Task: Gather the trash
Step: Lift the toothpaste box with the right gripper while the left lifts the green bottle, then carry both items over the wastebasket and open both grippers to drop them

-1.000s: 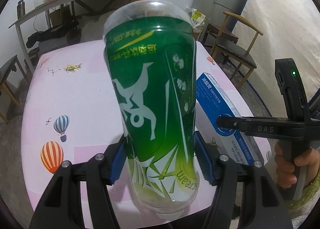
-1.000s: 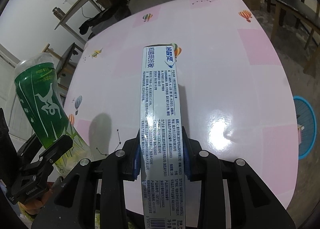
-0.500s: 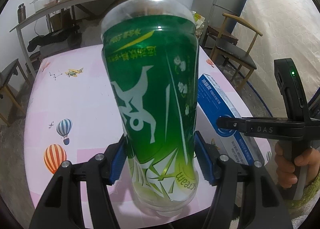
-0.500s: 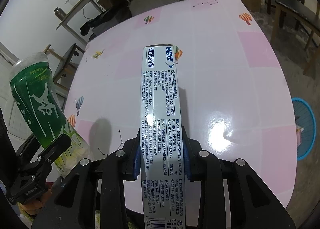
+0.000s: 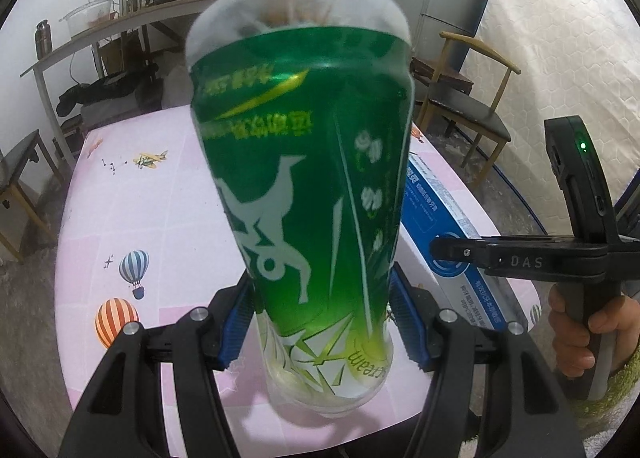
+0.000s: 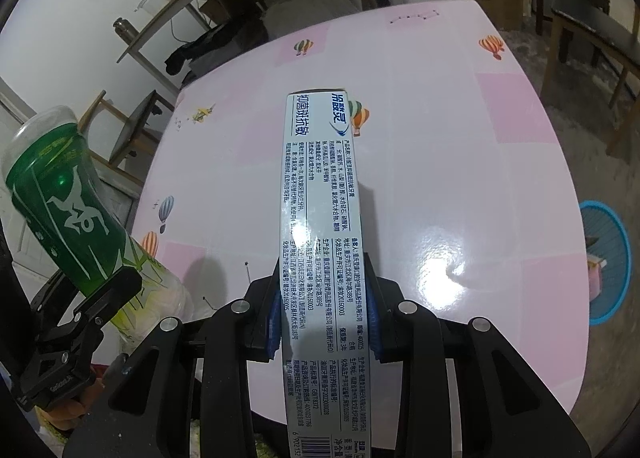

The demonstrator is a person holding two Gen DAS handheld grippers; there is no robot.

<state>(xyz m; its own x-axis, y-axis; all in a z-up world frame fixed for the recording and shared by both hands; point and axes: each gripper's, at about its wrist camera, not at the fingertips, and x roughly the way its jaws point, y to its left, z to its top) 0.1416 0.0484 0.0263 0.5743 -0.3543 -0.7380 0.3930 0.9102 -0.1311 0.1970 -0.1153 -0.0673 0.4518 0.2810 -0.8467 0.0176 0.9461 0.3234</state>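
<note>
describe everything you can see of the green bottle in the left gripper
The clear plastic bottle with a green label bears a white leaping figure and yellow-green text, printed upside down. It looks empty. Its clear domed end points away from the camera, tilted over the pink table. The left gripper clamps its lower part between blue-padded fingers.

Left gripper holds the bottle between its pads, above the near part of the table; right gripper holds the box lengthwise — box to the bottle's right. Behind the table — a shelf; right of it, a chair.
</note>
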